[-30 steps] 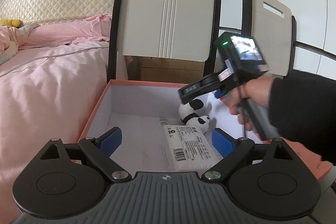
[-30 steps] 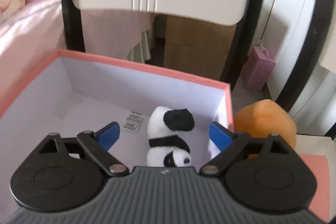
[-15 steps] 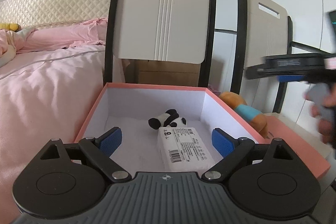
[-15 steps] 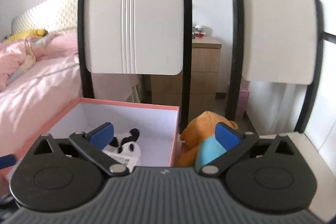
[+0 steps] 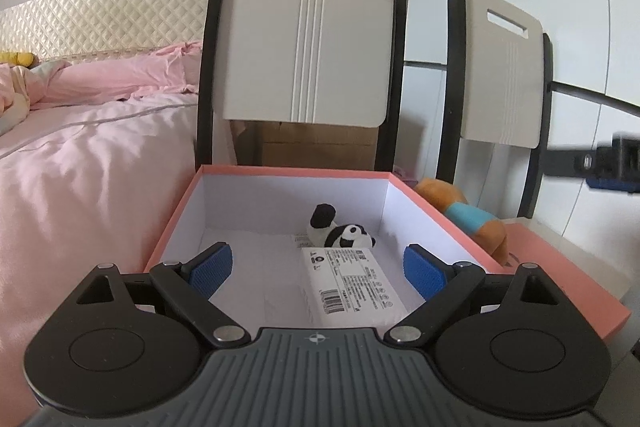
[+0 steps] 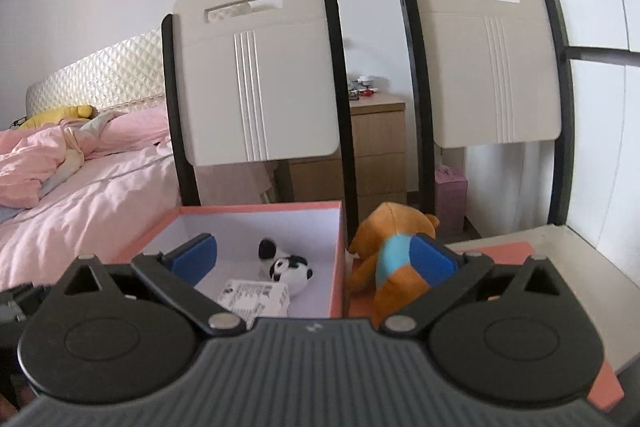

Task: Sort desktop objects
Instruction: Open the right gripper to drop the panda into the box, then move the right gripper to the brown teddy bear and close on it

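Orange plush toy (image 6: 394,259) lies on its side on the table (image 6: 568,247), just outside the right wall of the pink box (image 6: 338,259), which holds a panda toy (image 6: 288,269) and a white packet (image 6: 256,297). Right gripper (image 6: 314,255), fingers spread and empty, hangs near the plush, its right finger (image 6: 434,259) overlapping the blue band. Best approach is probably to shift right, straddle the body, then close. Left gripper (image 5: 316,267), fingers also spread and empty, hangs over the box.
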A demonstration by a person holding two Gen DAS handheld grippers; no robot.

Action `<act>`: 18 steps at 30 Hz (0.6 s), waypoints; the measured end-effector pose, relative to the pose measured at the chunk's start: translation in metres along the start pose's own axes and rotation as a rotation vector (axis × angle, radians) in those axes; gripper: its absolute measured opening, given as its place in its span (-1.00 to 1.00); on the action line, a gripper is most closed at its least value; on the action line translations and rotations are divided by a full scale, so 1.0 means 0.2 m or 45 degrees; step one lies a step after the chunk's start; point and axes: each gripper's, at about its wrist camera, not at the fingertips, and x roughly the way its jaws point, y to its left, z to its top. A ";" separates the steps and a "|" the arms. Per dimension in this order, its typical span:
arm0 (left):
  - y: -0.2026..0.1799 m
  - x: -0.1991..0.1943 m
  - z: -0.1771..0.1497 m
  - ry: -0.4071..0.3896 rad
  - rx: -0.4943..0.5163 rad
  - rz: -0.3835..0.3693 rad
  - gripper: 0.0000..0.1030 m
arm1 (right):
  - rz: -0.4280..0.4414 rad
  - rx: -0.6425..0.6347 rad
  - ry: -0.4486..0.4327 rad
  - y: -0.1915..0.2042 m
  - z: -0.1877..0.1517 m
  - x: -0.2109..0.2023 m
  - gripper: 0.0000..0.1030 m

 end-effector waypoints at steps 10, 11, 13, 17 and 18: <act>-0.03 -0.01 -0.02 -0.044 0.035 0.000 0.83 | -0.008 -0.017 -0.053 0.03 -0.16 -0.08 1.00; -0.03 -0.02 -0.02 -0.055 0.043 0.000 0.83 | -0.014 -0.019 -0.054 0.03 -0.18 -0.09 1.00; -0.04 -0.04 -0.01 -0.077 0.049 -0.008 0.83 | -0.025 -0.023 -0.046 0.03 -0.19 -0.09 1.00; -0.04 -0.03 -0.02 -0.076 0.052 -0.007 0.83 | -0.050 0.012 -0.048 0.00 -0.21 -0.11 1.00; -0.04 -0.03 -0.02 -0.073 0.051 -0.006 0.83 | -0.056 0.018 -0.049 0.00 -0.21 -0.12 1.00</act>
